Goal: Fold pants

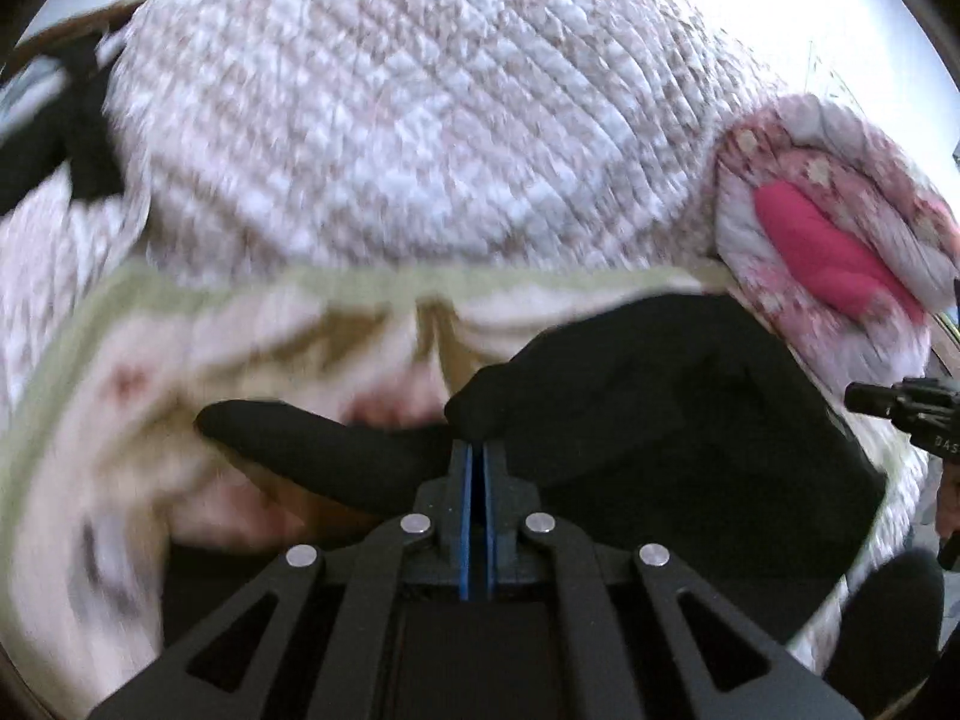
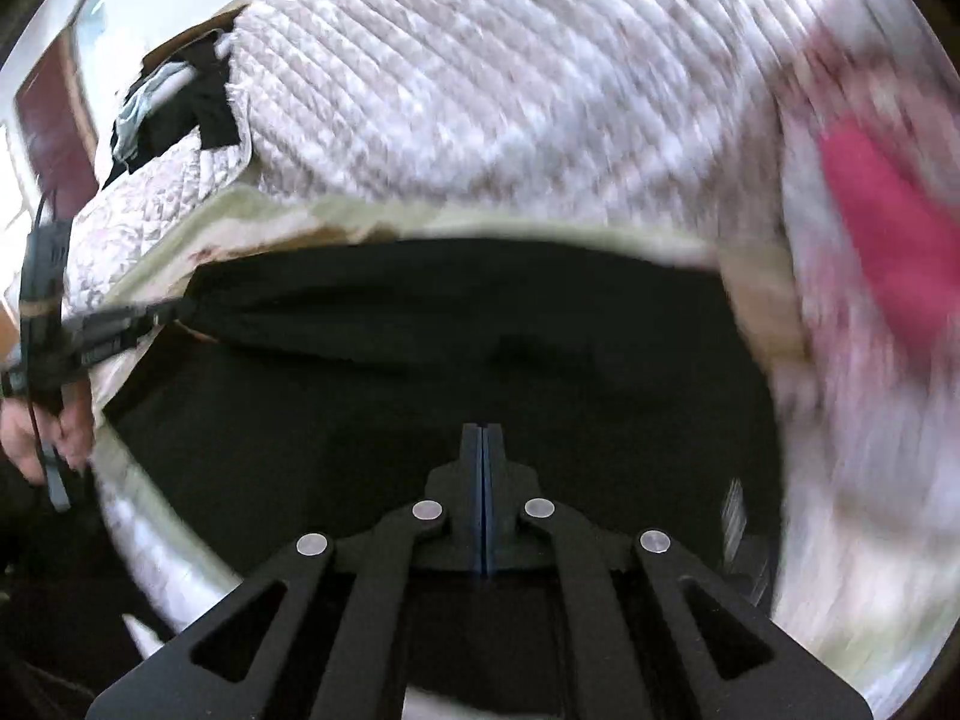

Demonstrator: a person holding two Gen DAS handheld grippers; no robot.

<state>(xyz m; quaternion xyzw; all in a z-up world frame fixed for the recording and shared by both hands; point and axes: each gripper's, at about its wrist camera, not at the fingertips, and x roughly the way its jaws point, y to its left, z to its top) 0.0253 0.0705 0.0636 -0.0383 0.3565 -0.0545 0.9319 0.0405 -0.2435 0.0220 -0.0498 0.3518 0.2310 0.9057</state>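
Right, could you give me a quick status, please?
Left gripper shut on black pants, fabric lifted. Right gripper shut on pants too. Pink bundle nearby.

Quilted bedspread; floral blanket; pink-lined bundle

quilt open ahead; pillow bundle blocks right

Bright daylight, washed-out upper corners, heavy motion blur, fisheye-bent dark edges
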